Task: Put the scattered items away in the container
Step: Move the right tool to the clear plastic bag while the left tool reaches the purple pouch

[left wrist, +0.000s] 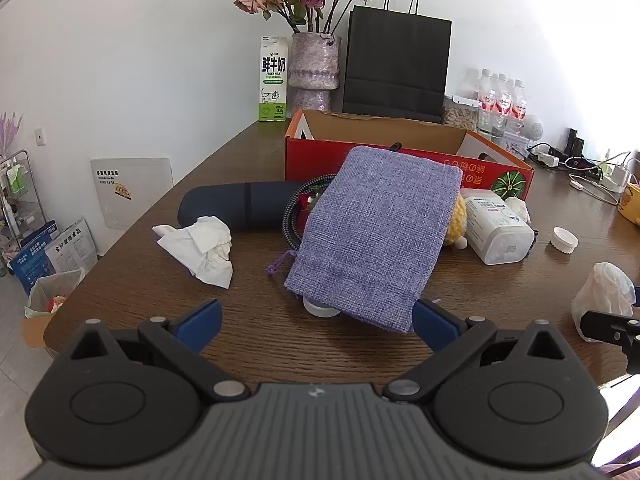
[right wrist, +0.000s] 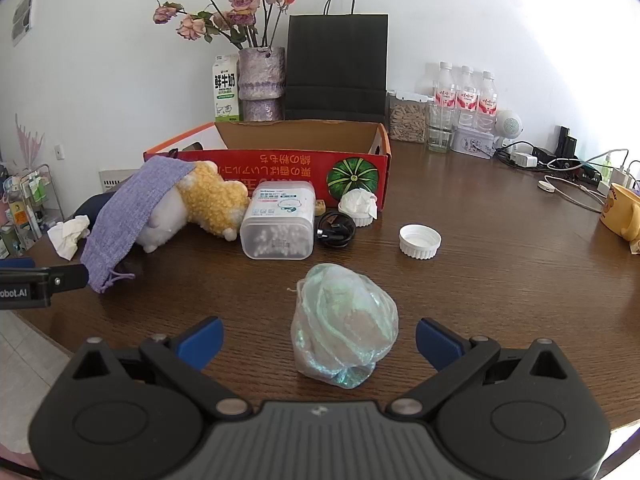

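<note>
Red cardboard box (left wrist: 400, 160) sits open-topped at the back of the table (left wrist: 256, 344), long axis running left-right across both views, printed long side facing the cameras. Scattered items lie in front of it. Purple cloth pouch (left wrist: 372, 236) leans tilted over a yellow plush toy (right wrist: 212, 200), long axis running from the box down toward the left gripper (left wrist: 316, 320), drawstring end nearest it; a small white round thing pokes out under its lower edge. Crumpled tissue (left wrist: 200, 248) left of pouch, dark blue tube-shaped case (left wrist: 236, 208) behind it, lying left-right. Clear cotton-swab box (right wrist: 278, 220) lies on its side just right of the toy, black coiled cable (right wrist: 336, 228) beside it, white cap (right wrist: 420, 240) farther right, apart. Shiny crumpled plastic bag (right wrist: 344, 332) directly before the right gripper (right wrist: 318, 340).

Left fingers spread wide, nothing grasped; pouch's lower corner overlaps one blue finger in view, contact unclear. Right fingers spread wide either side of the bag, not pressing it.
</note>
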### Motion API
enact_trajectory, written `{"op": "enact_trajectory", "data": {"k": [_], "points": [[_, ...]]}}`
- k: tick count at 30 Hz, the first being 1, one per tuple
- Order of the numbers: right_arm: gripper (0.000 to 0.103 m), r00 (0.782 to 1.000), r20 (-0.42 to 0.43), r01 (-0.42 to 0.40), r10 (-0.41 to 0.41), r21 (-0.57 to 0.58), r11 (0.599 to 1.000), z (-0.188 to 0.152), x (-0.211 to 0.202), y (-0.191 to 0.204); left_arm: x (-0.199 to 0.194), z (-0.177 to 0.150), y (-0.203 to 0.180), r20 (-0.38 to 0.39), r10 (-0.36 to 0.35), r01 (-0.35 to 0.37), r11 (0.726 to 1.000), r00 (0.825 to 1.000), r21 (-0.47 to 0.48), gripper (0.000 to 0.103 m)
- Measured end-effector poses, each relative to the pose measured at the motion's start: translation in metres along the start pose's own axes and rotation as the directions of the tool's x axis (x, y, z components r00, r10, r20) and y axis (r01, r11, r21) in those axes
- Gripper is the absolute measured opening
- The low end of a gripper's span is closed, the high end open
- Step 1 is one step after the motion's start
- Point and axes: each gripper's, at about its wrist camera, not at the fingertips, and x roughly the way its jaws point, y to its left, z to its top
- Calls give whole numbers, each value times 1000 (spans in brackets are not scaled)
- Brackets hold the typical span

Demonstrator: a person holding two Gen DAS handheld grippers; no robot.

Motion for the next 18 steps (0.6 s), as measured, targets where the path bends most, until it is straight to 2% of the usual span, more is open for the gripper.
{"op": "enact_trajectory", "data": {"k": [18], "points": [[103,1000,-14,2,-2,3,1000,0,2,-1,1,-2,-1,-5,3,-3,1000,1000,2,103]]}}
